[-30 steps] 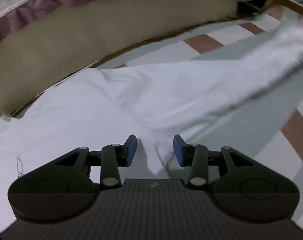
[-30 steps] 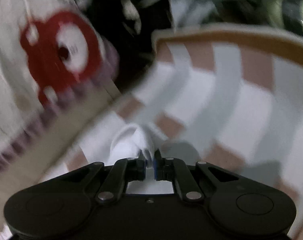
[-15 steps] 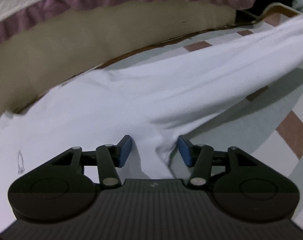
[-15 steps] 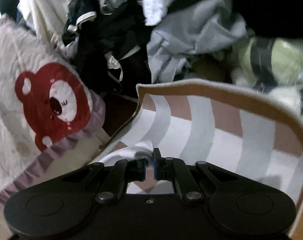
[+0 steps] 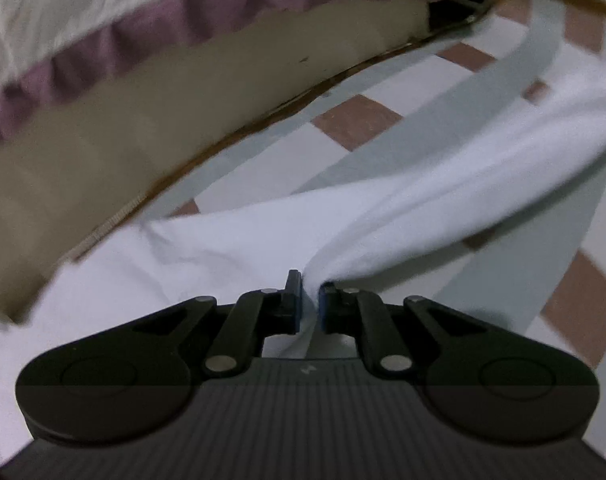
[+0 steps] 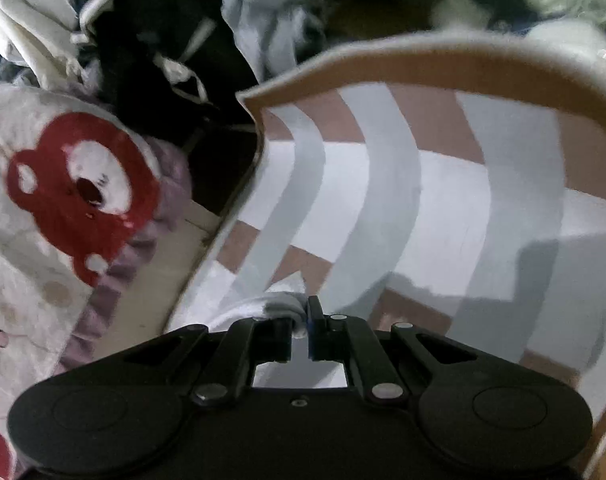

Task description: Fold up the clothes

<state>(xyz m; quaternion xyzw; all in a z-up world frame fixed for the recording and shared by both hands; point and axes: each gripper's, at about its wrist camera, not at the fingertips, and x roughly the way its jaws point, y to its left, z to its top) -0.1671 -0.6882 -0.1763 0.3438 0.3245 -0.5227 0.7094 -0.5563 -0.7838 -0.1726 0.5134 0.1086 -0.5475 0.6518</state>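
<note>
Checked mat (image 5: 359, 124) in pink, grey and white is the work surface, with a tan border and a beige strip alongside it, and that quilt with the red bear (image 6: 79, 192) and purple frill sits off to one side. Behind the mat's far edge there's a messy heap of dark and grey clothes (image 6: 175, 40).

Big change on the left side: half a second ago the left gripper (image 5: 311, 300) had its blue pads spread wide over the white garment (image 5: 423, 184), and now they've pinched together with a fold of that cloth caught between them. The fabric bunches up right at the pads and runs off to the right in a raised, stretched band above the mat, while the rest lies flat on the mat toward the beige strip.

The right gripper (image 6: 301, 316) looks the same as before, fingers clamped on a wad of the white garment (image 6: 271, 304), only now it sits lower, with more of the mat filling its view and less of the clothes heap.
</note>
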